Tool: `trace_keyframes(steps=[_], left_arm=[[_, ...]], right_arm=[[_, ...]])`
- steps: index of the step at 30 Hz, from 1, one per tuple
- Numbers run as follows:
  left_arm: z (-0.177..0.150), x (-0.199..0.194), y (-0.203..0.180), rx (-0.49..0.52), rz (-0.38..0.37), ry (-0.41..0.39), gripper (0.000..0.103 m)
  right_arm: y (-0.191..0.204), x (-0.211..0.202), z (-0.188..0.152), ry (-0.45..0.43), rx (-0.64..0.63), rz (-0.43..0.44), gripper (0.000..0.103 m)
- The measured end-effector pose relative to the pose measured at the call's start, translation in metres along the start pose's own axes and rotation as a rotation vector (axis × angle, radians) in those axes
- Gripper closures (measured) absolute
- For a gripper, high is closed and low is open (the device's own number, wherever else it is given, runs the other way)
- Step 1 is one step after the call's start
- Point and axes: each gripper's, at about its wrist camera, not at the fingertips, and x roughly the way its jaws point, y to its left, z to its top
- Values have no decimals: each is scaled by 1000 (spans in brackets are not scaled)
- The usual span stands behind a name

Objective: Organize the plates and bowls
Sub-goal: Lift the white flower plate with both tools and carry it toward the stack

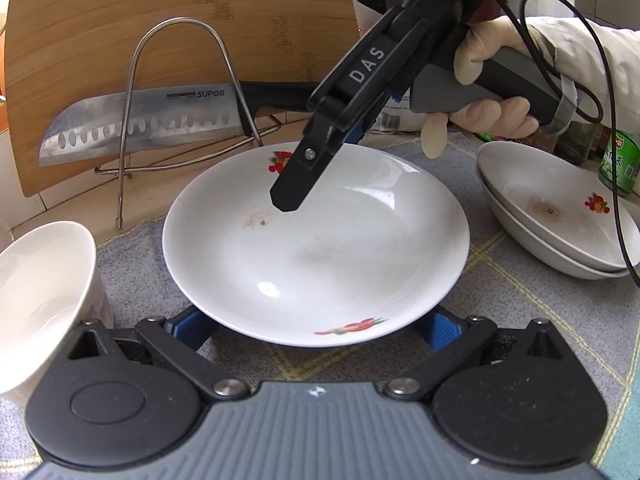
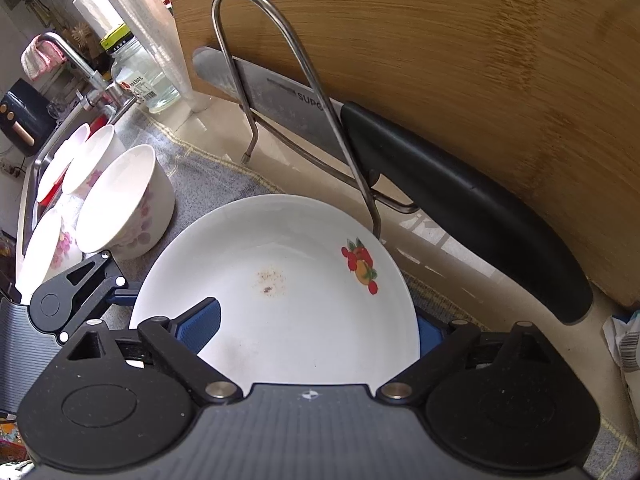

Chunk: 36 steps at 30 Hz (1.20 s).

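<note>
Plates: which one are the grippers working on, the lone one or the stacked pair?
The lone plate in the middle of the cloth, brown stain inside. Both grippers are at its rim; the stacked plates sit untouched to the right.

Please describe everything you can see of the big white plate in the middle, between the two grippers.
The plate is round, shallow and white, glossy like glazed ceramic, with red fruit prints near its rim and a small brownish stain near its centre. It lies on the grey checked cloth, in front of the wire rack. The open left gripper has fingers at both sides of the near rim. The open right gripper has one finger above the plate and one outside its rim. Real contact cannot be confirmed.
</note>
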Motion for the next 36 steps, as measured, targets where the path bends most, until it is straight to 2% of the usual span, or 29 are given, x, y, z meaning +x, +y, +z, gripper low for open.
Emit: trace_keyframes(steps=[17, 36], left_arm=[[5, -4, -3, 7, 6, 29, 2], [-1, -62, -27, -17, 1, 49, 2]], right_arm=[[9, -8, -5, -11, -2, -7, 7], [58, -35, -27, -32, -30, 8, 7]])
